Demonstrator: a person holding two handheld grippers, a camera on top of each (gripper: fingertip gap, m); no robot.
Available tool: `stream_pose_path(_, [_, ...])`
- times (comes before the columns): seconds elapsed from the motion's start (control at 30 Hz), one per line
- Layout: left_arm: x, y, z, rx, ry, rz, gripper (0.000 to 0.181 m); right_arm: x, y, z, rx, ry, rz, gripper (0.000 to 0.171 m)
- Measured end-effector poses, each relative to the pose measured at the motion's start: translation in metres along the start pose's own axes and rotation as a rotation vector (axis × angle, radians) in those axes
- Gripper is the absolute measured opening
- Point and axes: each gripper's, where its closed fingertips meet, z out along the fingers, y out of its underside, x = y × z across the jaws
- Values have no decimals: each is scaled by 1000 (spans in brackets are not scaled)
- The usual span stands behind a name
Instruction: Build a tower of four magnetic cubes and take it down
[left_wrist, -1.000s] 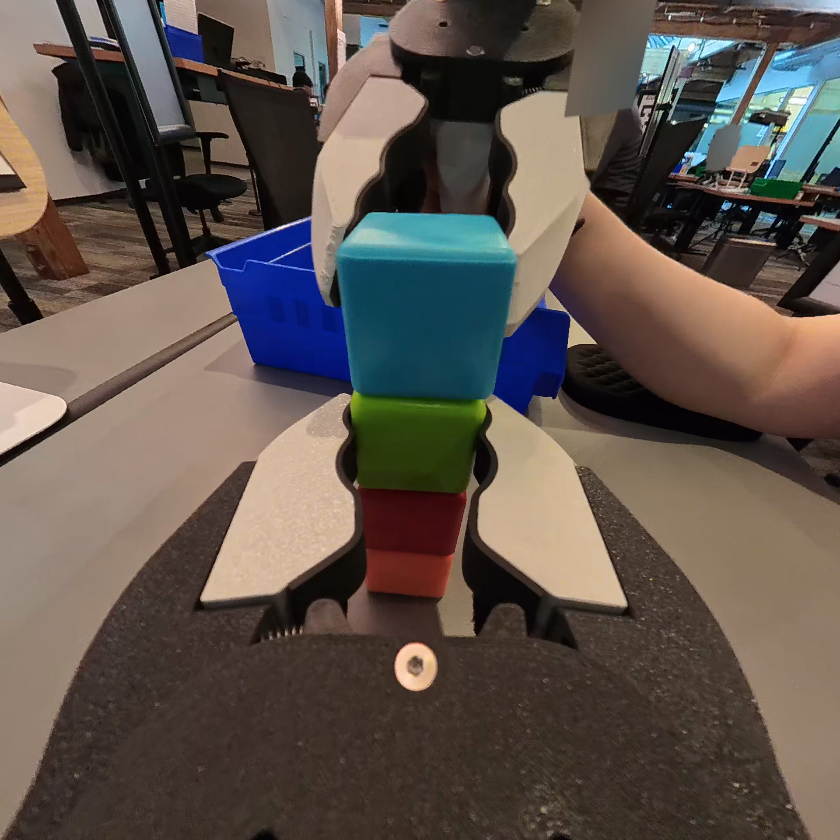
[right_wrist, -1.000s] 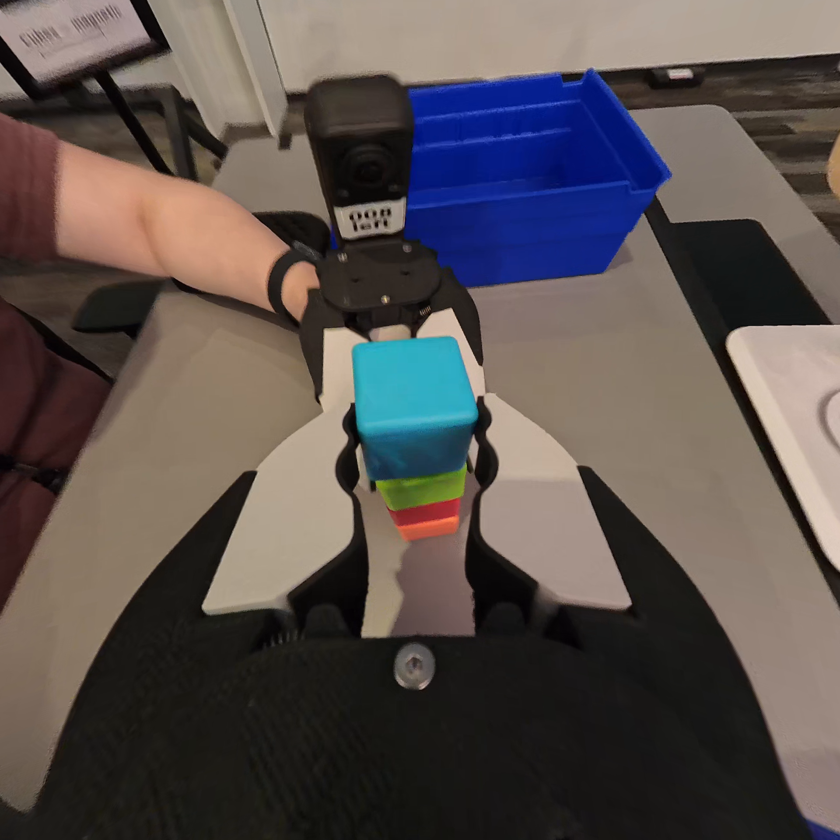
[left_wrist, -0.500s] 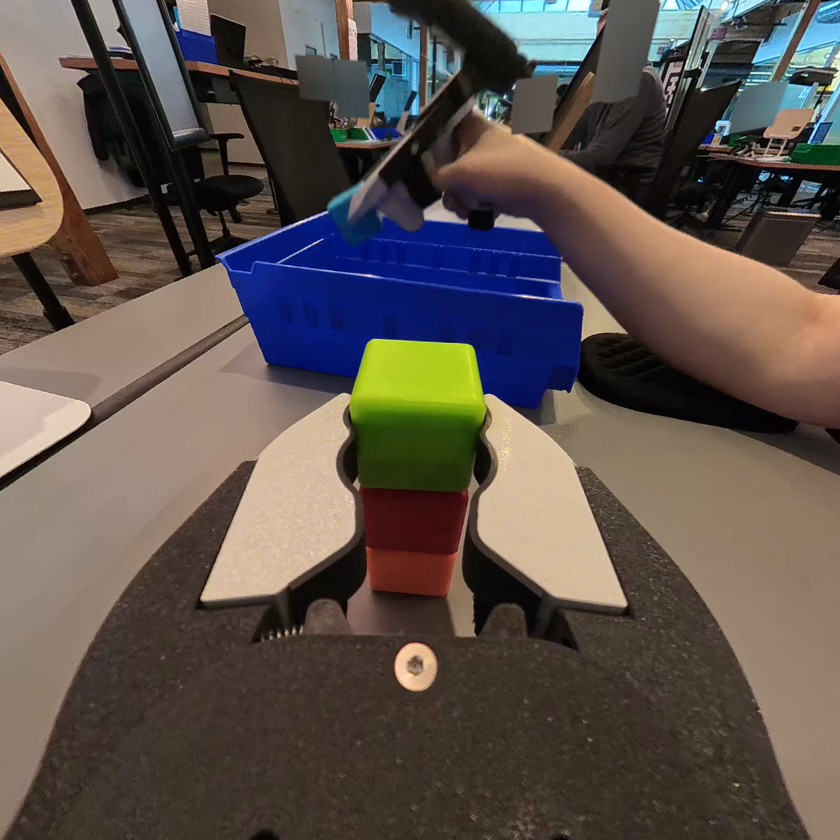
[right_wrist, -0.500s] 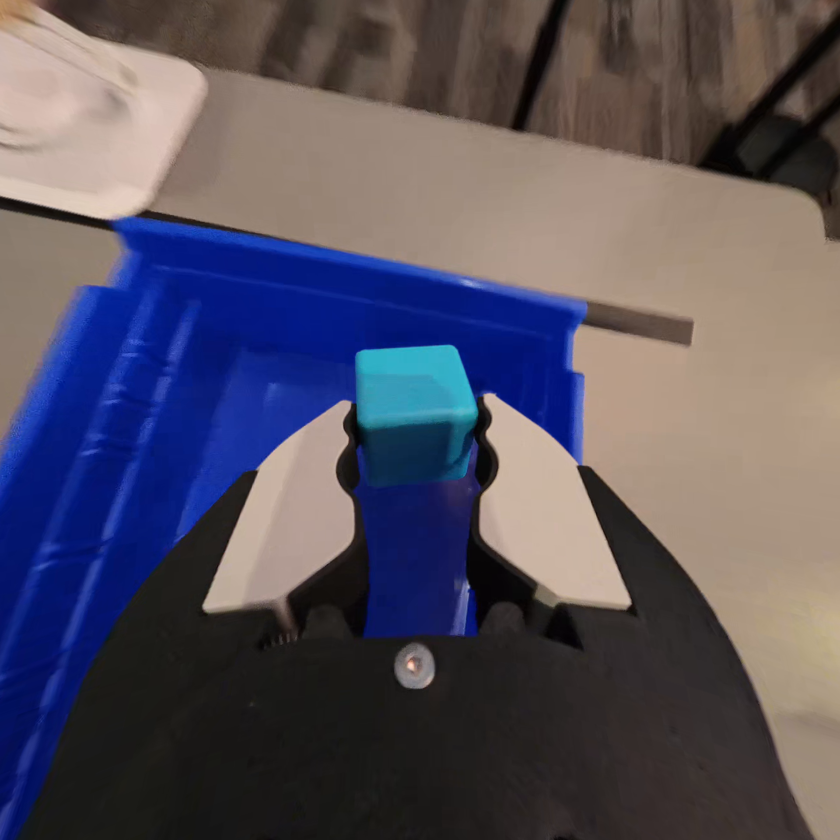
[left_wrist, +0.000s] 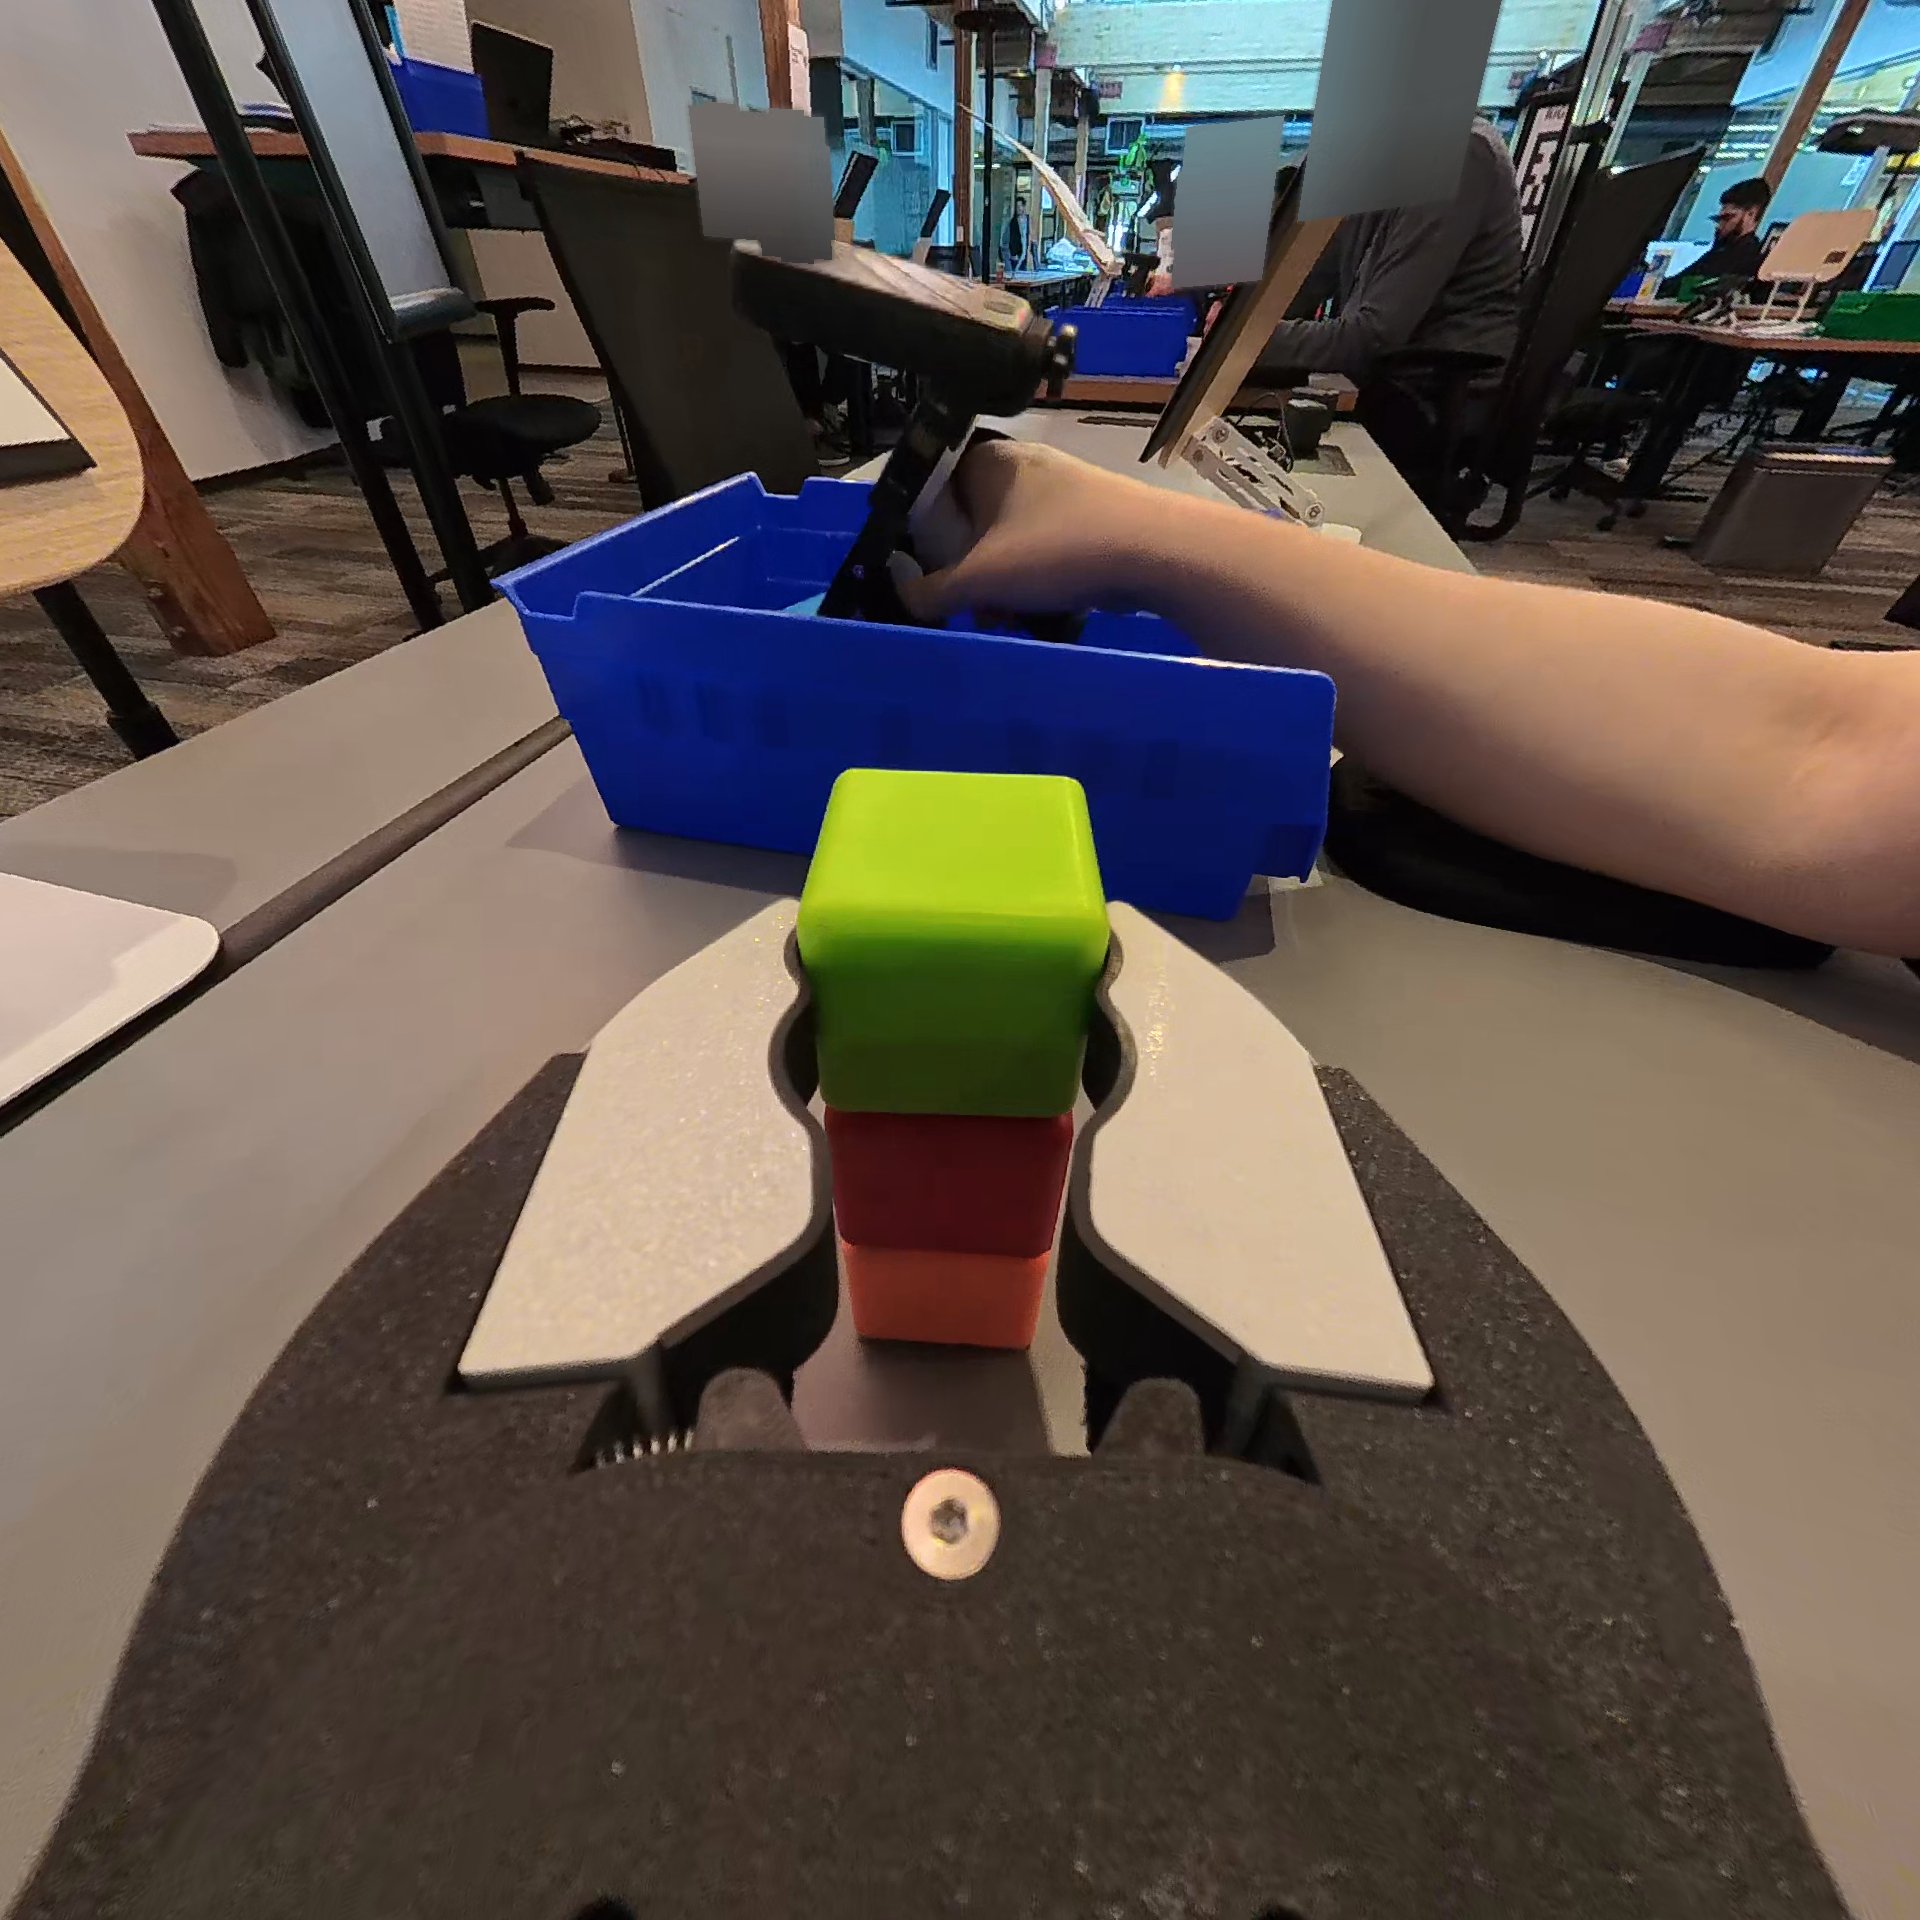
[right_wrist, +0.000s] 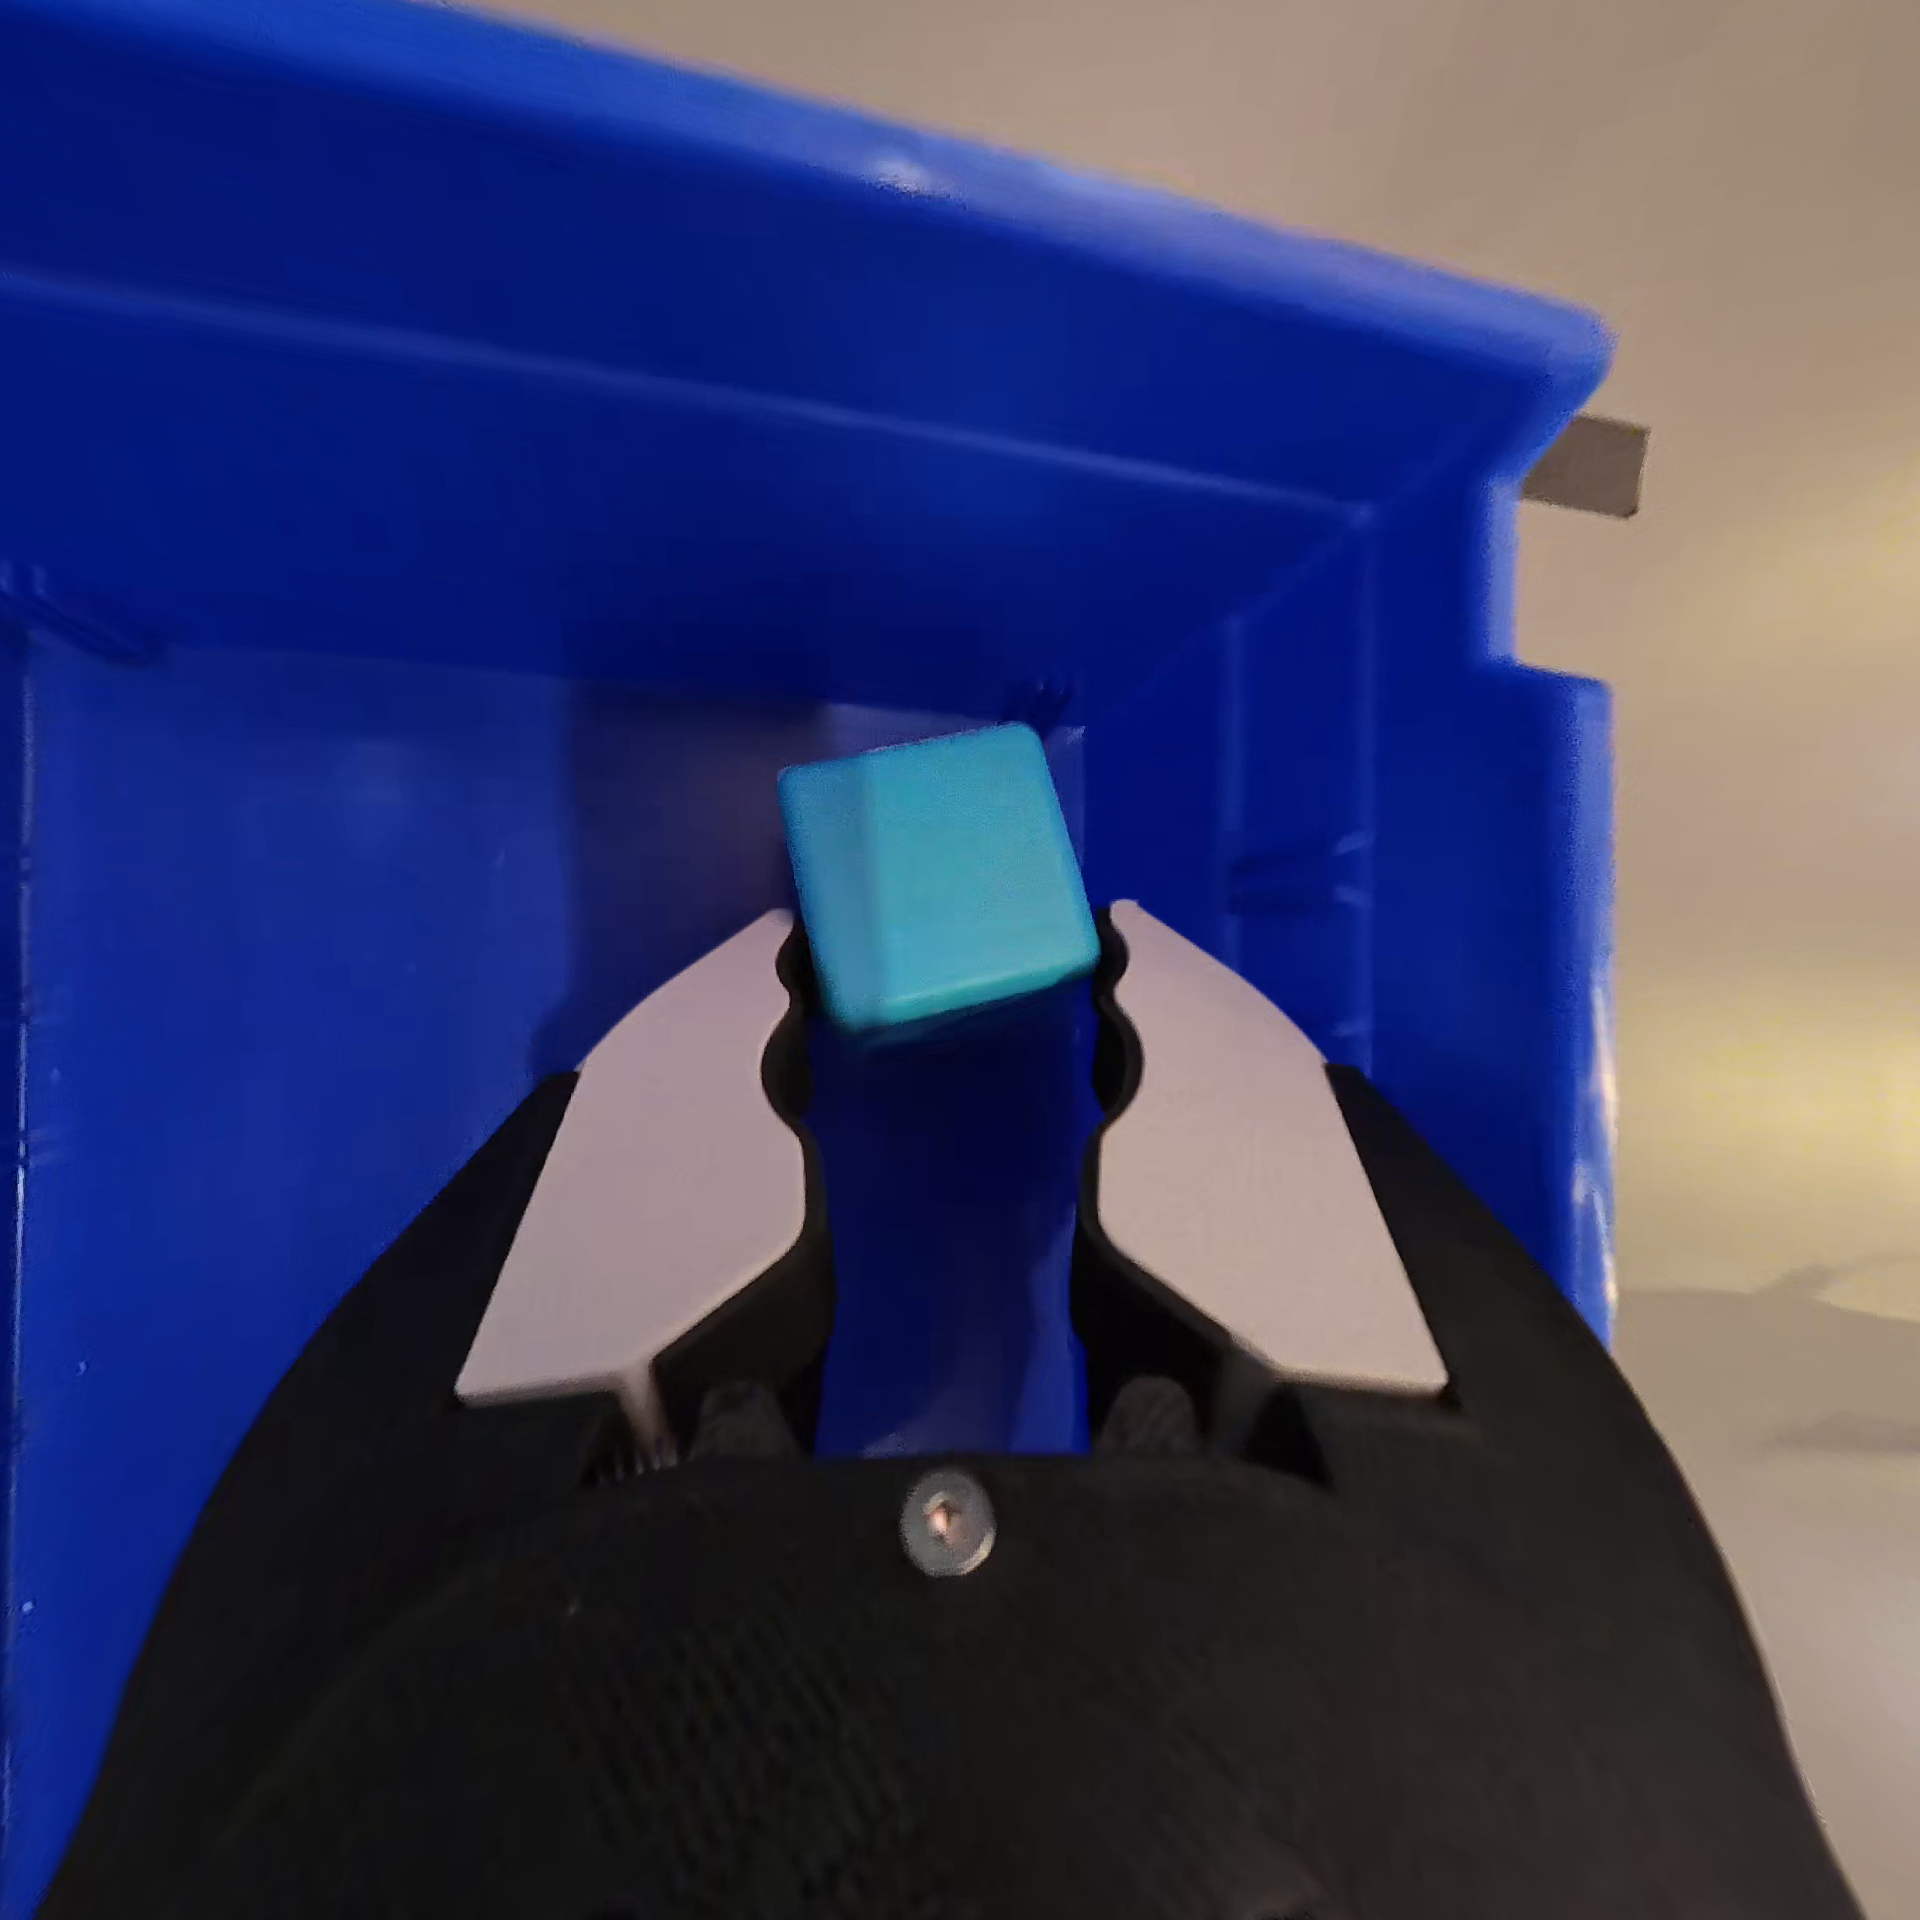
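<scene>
Down inside the blue bin (right_wrist: 520, 520) the right gripper (right_wrist: 948, 966), having carried off the teal cube (right_wrist: 935, 873), seems to be loosening around it — teardown begun — while the left gripper (left_wrist: 951, 997) stays clenched on the green cube (left_wrist: 951, 935).

Green cube (left_wrist: 951, 935), dark-red cube (left_wrist: 948, 1179), orange cube (left_wrist: 943, 1299); teal cube (right_wrist: 940, 873), blue bin (right_wrist: 416, 520).

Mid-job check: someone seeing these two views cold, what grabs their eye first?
In the left wrist view, the lime green cube topping a red cube and an orange cube, clamped by the left gripper. In the right wrist view, the teal cube, tilted, at the right gripper tips, inside the blue bin.
</scene>
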Motion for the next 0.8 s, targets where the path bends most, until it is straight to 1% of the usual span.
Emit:
stream_pose_path(0.07, [0, 5, -1, -31, -2, 6, 48, -3, 6, 2, -41, -8, -20, 59])
stream_pose_path(0.1, [-1, 7, -1, -50, -8, 15, 52, -5, 6, 2, -46, -17, -22, 63])
stream_pose_path(0.17, [-2, 10, 1, -69, -31, 26, 71, -7, 4, -2, -46, -19, -25, 68])
stream_pose_path(0.23, [2, 12, 2, -79, -24, 29, 79, -6, -3, -13, -23, -14, -40, 68])
stream_pose_path(0.33, [1, 25, 3, -154, -36, 55, 79, -11, -21, -40, 61, -72, -48, 68])
stream_pose_path(0.43, [-1, 46, 5, -259, -48, 72, 76, -29, -48, -84, 214, -188, -119, 68])
stream_pose_path(0.5, [-2, 55, 7, -312, -61, 79, 75, -58, -62, -121, 338, -316, -232, 66])
stream_pose_path(0.53, [1, 56, 9, -318, -53, 85, 71, -77, -67, -140, 405, -393, -304, 66])
stream_pose_path(0.6, [-3, 57, 9, -326, -91, 102, 64, -124, -66, -177, 512, -574, -465, 65])
stream_pose_path(0.67, [-3, 56, 9, -319, -89, 102, 60, -174, -51, -214, 601, -813, -639, 65])
stream_pose_path(0.73, [-1, 54, 9, -302, -75, 97, 56, -217, -22, -247, 642, -1092, -797, 65])
stream_pose_path(0.77, [-1, 53, 9, -294, -74, 93, 55, -231, -9, -258, 638, -1200, -852, 65])
stream_pose_path(0.8, [-1, 52, 9, -291, -73, 90, 54, -242, -3, -261, 636, -1244, -883, 66])
